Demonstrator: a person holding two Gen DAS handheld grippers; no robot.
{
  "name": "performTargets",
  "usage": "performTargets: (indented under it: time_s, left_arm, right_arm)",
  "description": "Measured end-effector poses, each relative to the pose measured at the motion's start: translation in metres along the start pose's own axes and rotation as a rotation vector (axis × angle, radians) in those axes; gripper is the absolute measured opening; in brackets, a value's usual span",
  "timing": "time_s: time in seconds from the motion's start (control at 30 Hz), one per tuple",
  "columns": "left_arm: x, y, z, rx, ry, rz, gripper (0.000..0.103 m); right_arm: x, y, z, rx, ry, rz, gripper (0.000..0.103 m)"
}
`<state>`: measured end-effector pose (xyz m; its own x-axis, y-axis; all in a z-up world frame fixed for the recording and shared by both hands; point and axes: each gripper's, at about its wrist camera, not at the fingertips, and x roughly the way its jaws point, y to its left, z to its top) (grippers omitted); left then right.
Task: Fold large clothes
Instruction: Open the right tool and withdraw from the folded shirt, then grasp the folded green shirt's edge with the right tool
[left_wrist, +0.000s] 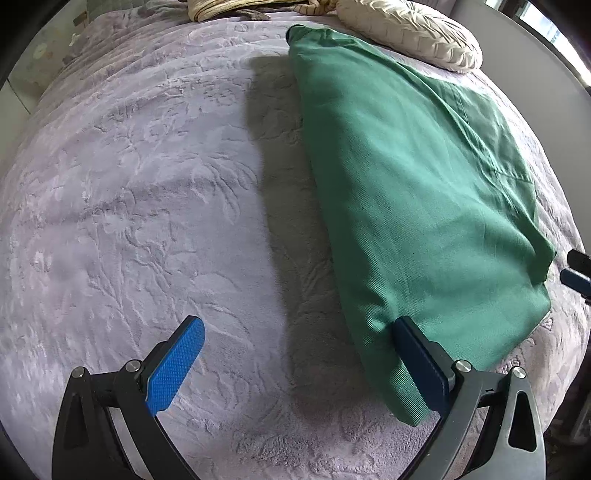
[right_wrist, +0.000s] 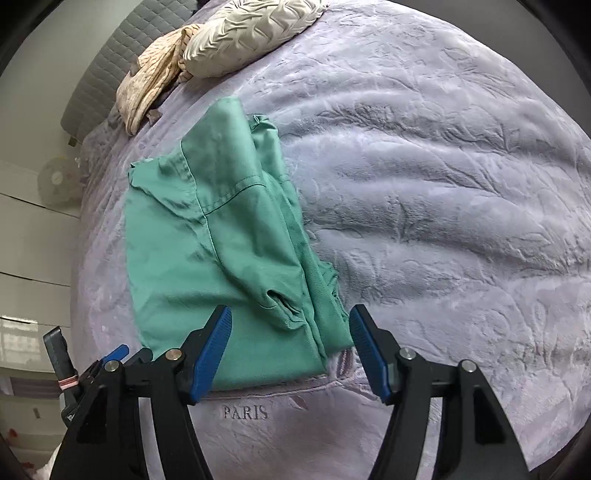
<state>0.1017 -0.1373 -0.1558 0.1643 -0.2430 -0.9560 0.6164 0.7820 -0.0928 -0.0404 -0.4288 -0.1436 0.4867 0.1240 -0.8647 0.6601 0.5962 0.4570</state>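
Two grippers were seen with jaws spread: the left gripper (left_wrist: 295, 362) beside the folded green garment (left_wrist: 417, 206) on the lilac bedspread (left_wrist: 129, 166), the right gripper (right_wrist: 290, 354) over its near edge, pressing nothing.

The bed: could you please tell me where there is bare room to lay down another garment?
The lavender blanket lies bare beside the folded green garment, on the side away from the right gripper. Crowded at the head: cream cushion and striped cloth.
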Motion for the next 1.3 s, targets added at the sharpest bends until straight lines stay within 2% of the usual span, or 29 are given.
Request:
performTargets:
  time_s: [0.03,0.1,0.2,0.37,0.5,0.67,0.7,0.73,0.77,0.87,0.97,1.0,1.1,1.13,1.17,1.2,1.23,1.27,1.3]
  left_arm:
    - [-0.001,0.003,0.001,-0.008,-0.005,-0.002,0.102]
    - [-0.005,0.008,0.004,-0.021,-0.025,0.007,0.102]
    - [-0.011,0.016,0.011,-0.049,-0.054,0.008,0.102]
    - [-0.008,0.028,0.028,-0.103,-0.058,0.005,0.102]
    - [-0.003,0.028,0.041,-0.116,-0.069,0.018,0.102]
    - [0.003,0.017,0.053,-0.096,-0.057,0.043,0.102]
    - [0.005,0.015,0.056,-0.094,-0.052,0.041,0.102]
    - [0.006,0.013,0.058,-0.093,-0.051,0.041,0.102]
    - [0.006,0.012,0.059,-0.094,-0.051,0.04,0.102]
    - [0.008,0.01,0.063,-0.096,-0.046,0.028,0.102]
    - [0.013,0.011,0.066,-0.098,-0.028,0.005,0.102]
    - [0.014,0.012,0.066,-0.1,-0.023,0.0,0.102]
    - [0.014,0.017,0.069,-0.094,-0.01,-0.032,0.102]
    - [0.014,0.019,0.069,-0.093,-0.01,-0.055,0.102]
    - [0.014,0.022,0.07,-0.099,-0.011,-0.082,0.102]
    - [0.014,0.026,0.071,-0.109,-0.012,-0.12,0.102]
    - [0.014,0.03,0.072,-0.122,-0.011,-0.163,0.102]
    - [0.016,0.034,0.073,-0.133,0.003,-0.229,0.102]
    - [0.02,0.035,0.074,-0.137,0.021,-0.284,0.102]
  right_arm:
    - [0.0,-0.001,0.0,-0.002,0.004,0.004,0.07]
    - [0.002,0.0,0.002,-0.007,0.005,0.016,0.082]
    - [0.002,0.002,0.007,-0.019,-0.003,0.019,0.083]
    - [0.007,0.012,0.024,-0.066,-0.009,0.021,0.083]
    - [0.019,0.029,0.057,-0.133,-0.026,-0.036,0.083]
    - [0.053,0.036,0.105,-0.136,-0.011,-0.016,0.083]
    - [0.059,0.036,0.111,-0.135,-0.001,-0.009,0.074]
    - [0.064,0.037,0.117,-0.135,0.012,-0.005,0.059]
    - [0.068,0.038,0.122,-0.136,0.024,0.006,0.01]
    - [0.073,0.038,0.131,-0.16,0.007,-0.035,0.008]
    - [0.086,0.023,0.138,-0.135,0.031,-0.059,0.007]
    - [0.089,0.017,0.14,-0.115,0.041,-0.051,0.007]
    - [0.081,0.003,0.142,-0.056,0.048,0.056,0.008]
    - [0.075,0.001,0.142,-0.059,0.045,0.078,0.009]
    - [0.07,-0.001,0.141,-0.065,0.049,0.09,0.017]
    - [0.065,-0.003,0.14,-0.074,0.058,0.104,0.041]
    - [0.061,-0.004,0.14,-0.083,0.063,0.129,0.058]
    - [0.055,-0.006,0.14,-0.098,0.061,0.18,0.085]
    - [0.053,-0.007,0.14,-0.108,0.062,0.208,0.088]
